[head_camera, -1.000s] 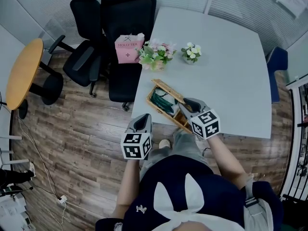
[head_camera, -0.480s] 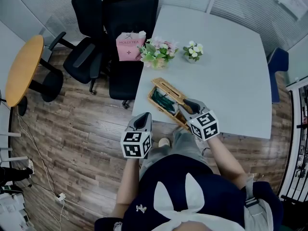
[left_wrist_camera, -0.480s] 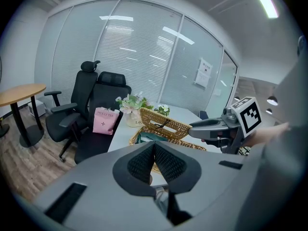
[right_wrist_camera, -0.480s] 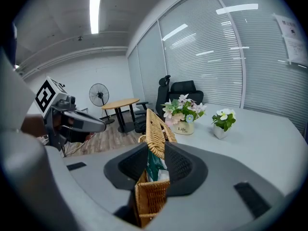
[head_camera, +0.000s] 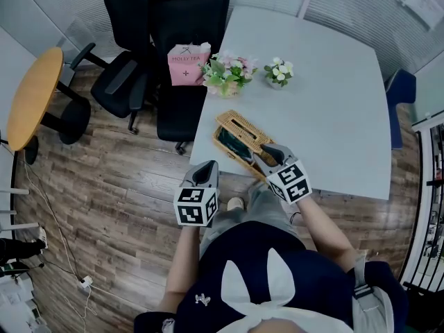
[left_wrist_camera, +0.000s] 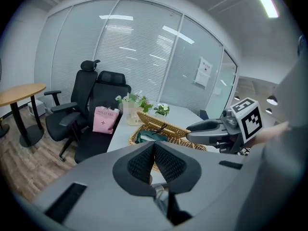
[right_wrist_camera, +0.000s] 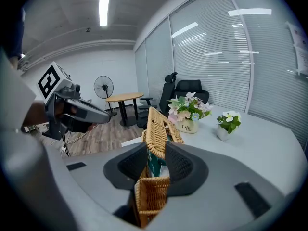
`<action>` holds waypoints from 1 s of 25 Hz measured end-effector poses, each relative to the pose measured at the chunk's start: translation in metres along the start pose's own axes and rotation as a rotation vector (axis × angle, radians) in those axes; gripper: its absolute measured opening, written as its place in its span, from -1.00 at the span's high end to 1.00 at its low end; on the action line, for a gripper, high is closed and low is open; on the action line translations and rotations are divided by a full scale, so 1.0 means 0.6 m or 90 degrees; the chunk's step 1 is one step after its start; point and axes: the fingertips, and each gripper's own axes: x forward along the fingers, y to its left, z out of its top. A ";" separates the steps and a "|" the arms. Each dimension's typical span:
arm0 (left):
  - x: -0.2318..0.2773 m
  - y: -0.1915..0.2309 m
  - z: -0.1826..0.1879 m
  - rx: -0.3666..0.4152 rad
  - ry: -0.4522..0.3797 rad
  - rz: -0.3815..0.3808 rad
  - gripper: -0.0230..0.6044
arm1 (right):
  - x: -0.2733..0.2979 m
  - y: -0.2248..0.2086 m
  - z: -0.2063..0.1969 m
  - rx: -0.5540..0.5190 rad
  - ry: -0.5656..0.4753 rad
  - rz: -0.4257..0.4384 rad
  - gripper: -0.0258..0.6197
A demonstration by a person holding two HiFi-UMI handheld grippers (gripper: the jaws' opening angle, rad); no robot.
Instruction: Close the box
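A wicker box (head_camera: 239,151) stands near the front edge of the grey table (head_camera: 326,103), with something green (head_camera: 231,143) inside. Its woven lid (head_camera: 241,125) leans half lowered over the box. My right gripper (head_camera: 262,151) reaches in from the box's near end. In the right gripper view the lid's rim (right_wrist_camera: 159,129) sits between the pads of the right gripper (right_wrist_camera: 156,150), which is shut on it, and the box body (right_wrist_camera: 151,196) is below. My left gripper (head_camera: 204,168) hangs off the table over the floor. In its own view the left gripper (left_wrist_camera: 154,146) is shut and empty.
A vase of flowers (head_camera: 225,75) and a small flower pot (head_camera: 277,73) stand at the table's far left. A pink bag (head_camera: 187,64) lies on a black office chair (head_camera: 184,19) beside the table. A round wooden table (head_camera: 31,96) is at the far left, over wood flooring.
The lid has swung down from nearly upright to half lowered over the box, with my right gripper moving left along with it. The left gripper has barely moved.
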 end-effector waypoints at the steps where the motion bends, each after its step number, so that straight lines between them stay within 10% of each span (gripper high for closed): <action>1: 0.000 -0.001 0.000 0.001 0.000 -0.001 0.85 | 0.001 0.002 -0.002 -0.004 0.002 0.000 0.55; 25: -0.001 0.000 -0.012 -0.010 0.004 0.003 0.85 | 0.024 0.040 -0.046 -0.047 0.060 0.036 0.51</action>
